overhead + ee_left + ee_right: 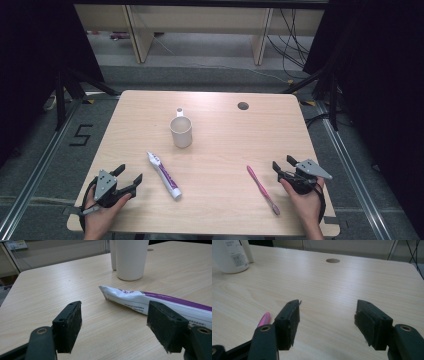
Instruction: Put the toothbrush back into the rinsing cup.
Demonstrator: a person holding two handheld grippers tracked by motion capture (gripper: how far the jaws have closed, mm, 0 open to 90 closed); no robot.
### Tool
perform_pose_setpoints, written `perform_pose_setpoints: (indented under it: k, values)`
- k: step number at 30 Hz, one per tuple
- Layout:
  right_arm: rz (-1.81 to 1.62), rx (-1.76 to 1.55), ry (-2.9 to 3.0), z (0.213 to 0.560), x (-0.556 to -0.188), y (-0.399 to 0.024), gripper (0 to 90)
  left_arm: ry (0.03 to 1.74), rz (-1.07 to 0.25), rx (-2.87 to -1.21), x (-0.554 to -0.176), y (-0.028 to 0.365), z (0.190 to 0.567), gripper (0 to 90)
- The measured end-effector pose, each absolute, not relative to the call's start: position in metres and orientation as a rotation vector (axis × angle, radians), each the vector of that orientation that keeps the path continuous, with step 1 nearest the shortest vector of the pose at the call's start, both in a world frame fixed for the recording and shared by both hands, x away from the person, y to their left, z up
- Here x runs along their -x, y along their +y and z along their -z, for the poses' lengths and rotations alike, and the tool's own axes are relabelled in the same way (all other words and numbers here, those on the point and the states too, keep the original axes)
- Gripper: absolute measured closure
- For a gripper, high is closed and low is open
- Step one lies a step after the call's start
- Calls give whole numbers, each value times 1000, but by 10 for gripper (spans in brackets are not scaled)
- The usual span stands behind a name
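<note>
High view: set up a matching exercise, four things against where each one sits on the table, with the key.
Things:
1. mug
2. toothpaste
3. toothbrush
4. cable hole

Places:
A. beside the right gripper
B. far edge, right of centre
C. middle of the table, handle turned away from the person
D. between the mug and the left gripper

Pairs: 1-C, 2-D, 3-A, 4-B

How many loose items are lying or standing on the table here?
3: a white mug standing mid-table, a toothpaste tube lying left of centre, and a pink toothbrush lying on the right. Nothing appears hidden.
</note>
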State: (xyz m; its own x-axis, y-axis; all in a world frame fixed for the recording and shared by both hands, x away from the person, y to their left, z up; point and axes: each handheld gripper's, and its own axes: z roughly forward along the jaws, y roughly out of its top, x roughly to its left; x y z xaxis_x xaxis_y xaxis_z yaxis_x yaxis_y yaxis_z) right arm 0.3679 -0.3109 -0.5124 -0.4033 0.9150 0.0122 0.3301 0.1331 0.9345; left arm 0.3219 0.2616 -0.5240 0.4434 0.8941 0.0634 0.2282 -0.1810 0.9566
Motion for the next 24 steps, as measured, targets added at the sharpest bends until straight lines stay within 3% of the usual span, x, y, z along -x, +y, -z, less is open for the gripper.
perform_pose_setpoints:
  k: [11, 24]
  values:
    - [-1247, -1318, 1843, 506, -367, -313, 497, 982, -825, -1688, -321, 260, 524, 277]
    - [-740, -1575, 2419, 461, -388, -294, 635, 975, -816, -1698, -323, 259, 524, 280]
